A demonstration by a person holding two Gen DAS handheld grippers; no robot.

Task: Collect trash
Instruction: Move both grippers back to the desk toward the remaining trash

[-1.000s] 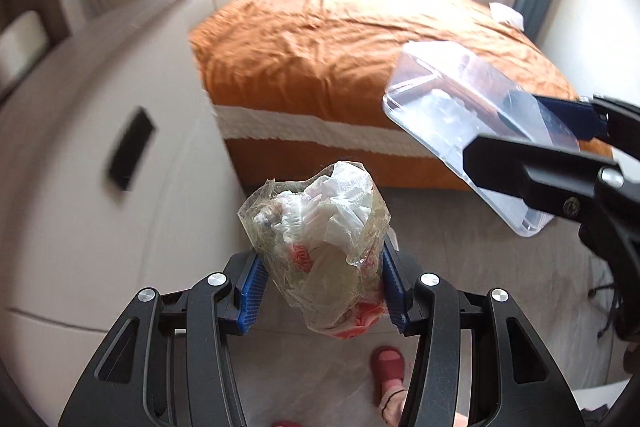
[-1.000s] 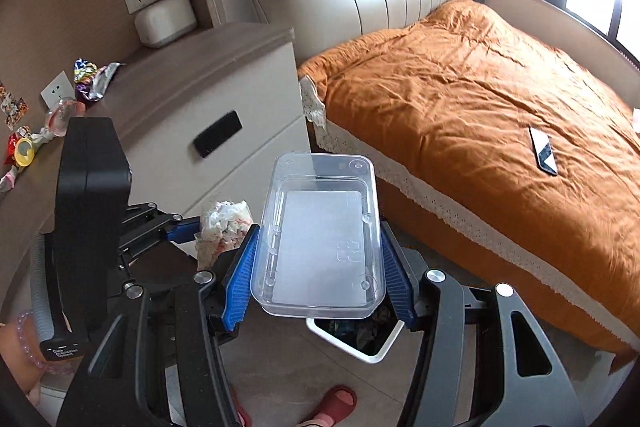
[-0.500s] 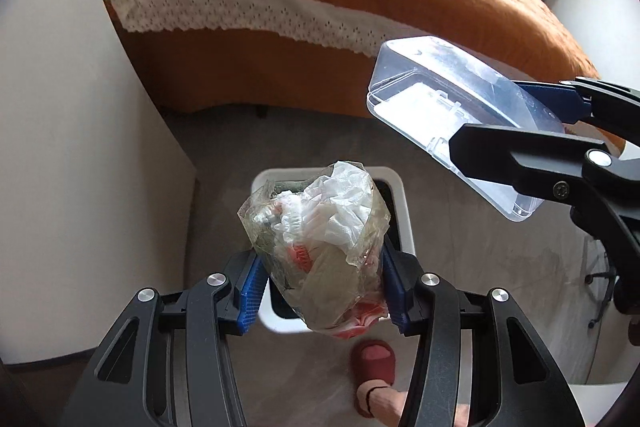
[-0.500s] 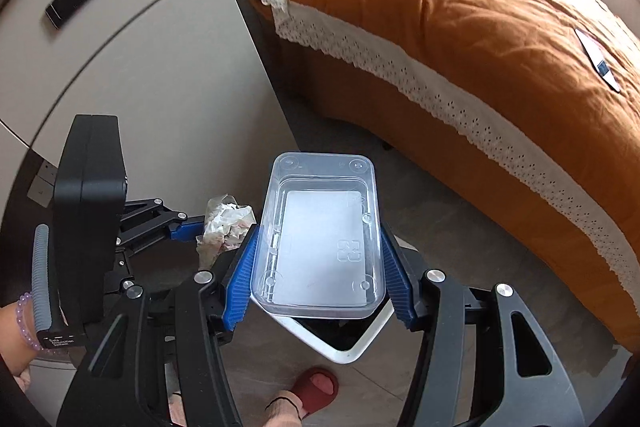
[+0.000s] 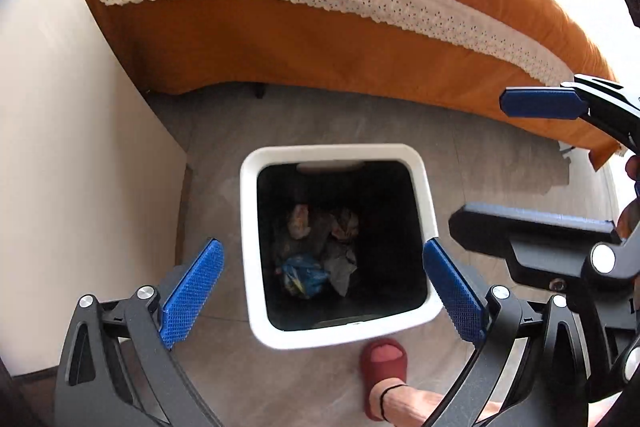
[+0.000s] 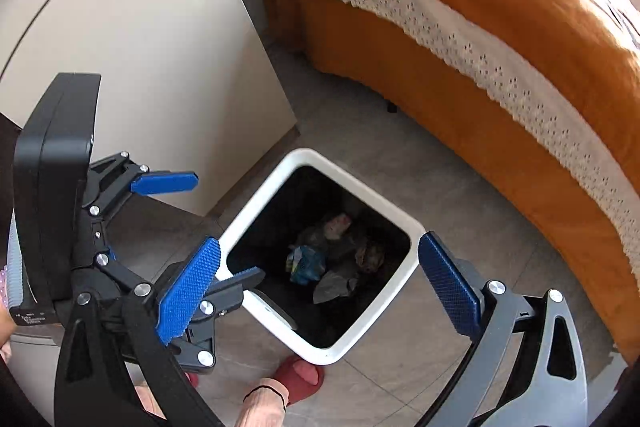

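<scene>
A white-rimmed square bin (image 5: 332,151) with a dark inside stands on the floor, also in the right wrist view (image 6: 260,203). Crumpled wrappers and a blue bag (image 5: 304,273) (image 6: 306,263) lie at its bottom. My left gripper (image 5: 320,247) hangs right over the bin mouth, its jaws opening wide with nothing between them. My right gripper (image 6: 320,243) hovers over the bin too, jaws opening and empty. Each gripper appears in the other's view: the right one (image 5: 478,163) at the right, the left one (image 6: 228,227) at the left. I cannot pick out the bag of trash or the clear box.
An orange bed (image 5: 320,39) with a white lace trim runs behind the bin. A cream cabinet side (image 5: 72,147) stands left of it. A person's foot in a red slipper (image 5: 384,359) rests just in front of the bin on the grey tile floor (image 5: 500,163).
Both grippers sank toward the bin and opened wide. The bag of trash left the left jaws and the clear plastic box left the right jaws.
</scene>
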